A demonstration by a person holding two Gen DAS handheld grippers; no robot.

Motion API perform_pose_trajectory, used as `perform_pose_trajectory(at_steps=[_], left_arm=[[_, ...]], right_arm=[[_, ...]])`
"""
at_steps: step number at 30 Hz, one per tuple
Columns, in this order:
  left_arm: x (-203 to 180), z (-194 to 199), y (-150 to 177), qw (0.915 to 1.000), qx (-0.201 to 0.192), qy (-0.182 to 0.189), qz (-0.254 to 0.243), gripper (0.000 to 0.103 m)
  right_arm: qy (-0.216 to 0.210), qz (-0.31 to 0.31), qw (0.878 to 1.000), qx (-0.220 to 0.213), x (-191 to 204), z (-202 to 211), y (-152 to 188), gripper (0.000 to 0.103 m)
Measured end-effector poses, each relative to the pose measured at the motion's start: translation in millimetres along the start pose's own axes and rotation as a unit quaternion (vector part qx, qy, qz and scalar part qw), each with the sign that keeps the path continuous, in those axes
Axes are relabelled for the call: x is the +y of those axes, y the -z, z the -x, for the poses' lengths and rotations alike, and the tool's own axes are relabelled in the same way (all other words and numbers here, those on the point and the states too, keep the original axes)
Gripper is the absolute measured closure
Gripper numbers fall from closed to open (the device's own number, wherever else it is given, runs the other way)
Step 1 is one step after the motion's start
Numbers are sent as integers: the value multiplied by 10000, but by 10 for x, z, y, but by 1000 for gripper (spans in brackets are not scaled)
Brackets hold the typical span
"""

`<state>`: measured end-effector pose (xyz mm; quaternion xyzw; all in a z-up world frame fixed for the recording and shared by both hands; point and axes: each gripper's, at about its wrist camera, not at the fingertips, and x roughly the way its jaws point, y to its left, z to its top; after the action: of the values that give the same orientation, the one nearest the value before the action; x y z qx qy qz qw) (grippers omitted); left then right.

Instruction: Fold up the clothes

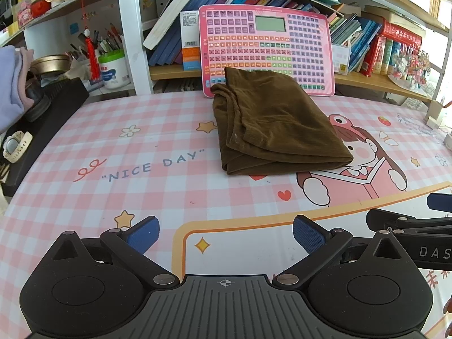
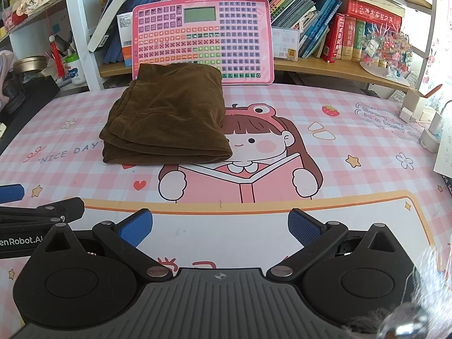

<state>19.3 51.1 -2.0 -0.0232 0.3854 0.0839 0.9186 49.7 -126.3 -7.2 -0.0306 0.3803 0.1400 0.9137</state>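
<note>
A soft brown folded cloth (image 1: 271, 121) lies on the desk's pink checked mat with a cartoon girl (image 1: 118, 147) printed on it. From the left gripper (image 1: 226, 236) the cloth sits at about 12 o'clock, well apart from the blue finger pads (image 1: 144, 234). From the right gripper (image 2: 220, 227) it sits at about 11 o'clock, also well apart. The cloth is stacked in a few layers, and its edges show on the left side. Its far end touches or comes very close to a pink toy keyboard board with many small buttons (image 1: 282, 36); I cannot tell which. That board leans against a wooden shelf full of books (image 1: 375, 82).

Both grippers hover low over the near part of the mat, side by side. The fingers of the left gripper are spread wide with nothing between them. The fingers of the right gripper are spread wide too, and they hold nothing. In the left view, the right gripper peeks in at 3 o'clock. In the right view, the left gripper peeks in at 9 o'clock.

A white tub with a green lid (image 1: 114, 69) stands at 10 o'clock in the left view, with pens behind it.
</note>
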Motion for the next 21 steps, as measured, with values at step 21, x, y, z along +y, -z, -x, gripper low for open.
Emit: perform_pose_trajectory(at_steps=[21], left_arm=[[6, -18, -12, 10000, 24, -5, 11, 1]], right_arm=[[-4, -3, 10000, 21, 5, -25, -11, 0]])
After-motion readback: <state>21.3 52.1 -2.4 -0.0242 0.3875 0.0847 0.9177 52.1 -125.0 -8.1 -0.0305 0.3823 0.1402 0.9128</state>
